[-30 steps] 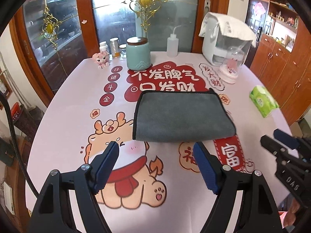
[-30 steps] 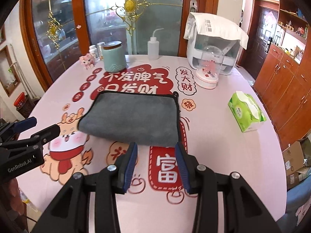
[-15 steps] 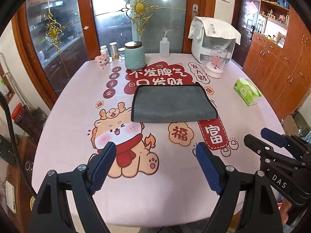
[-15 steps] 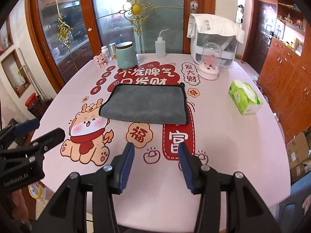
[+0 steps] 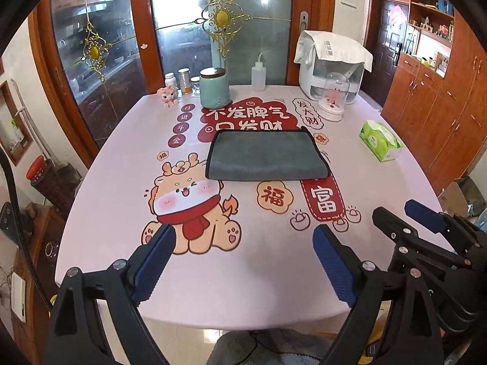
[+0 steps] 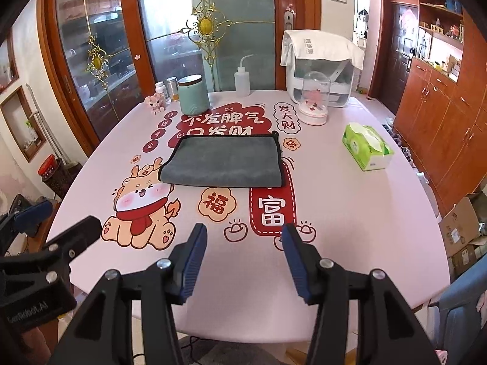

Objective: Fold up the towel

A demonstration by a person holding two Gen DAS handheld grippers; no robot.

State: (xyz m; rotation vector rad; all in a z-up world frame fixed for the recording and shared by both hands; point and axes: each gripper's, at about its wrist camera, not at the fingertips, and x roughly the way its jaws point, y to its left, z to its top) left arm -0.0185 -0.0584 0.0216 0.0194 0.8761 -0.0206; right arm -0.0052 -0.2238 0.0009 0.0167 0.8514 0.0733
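Note:
A grey towel (image 5: 264,156) with a black hem lies folded flat in the middle of the pink printed table (image 5: 100,188); it also shows in the right wrist view (image 6: 223,162). My left gripper (image 5: 243,261) is open and empty, held above the table's near edge, well short of the towel. My right gripper (image 6: 243,258) is open and empty, also back at the near edge. Each gripper shows in the other's view: the right one at lower right (image 5: 411,216), the left one at lower left (image 6: 57,222).
At the back stand a teal jar (image 5: 214,91), a squeeze bottle (image 5: 258,74), small bottles (image 5: 184,80), a pink figurine (image 5: 168,95), a white appliance (image 5: 331,67) and a glass dome (image 5: 334,95). A green tissue pack (image 5: 380,141) lies right. Wooden cabinets (image 5: 441,115) line the right side.
Both grippers have pulled back from the towel toward the table's near edge, so the towel looks smaller and farther. The right gripper's jaws have opened wider. The towel has not moved.

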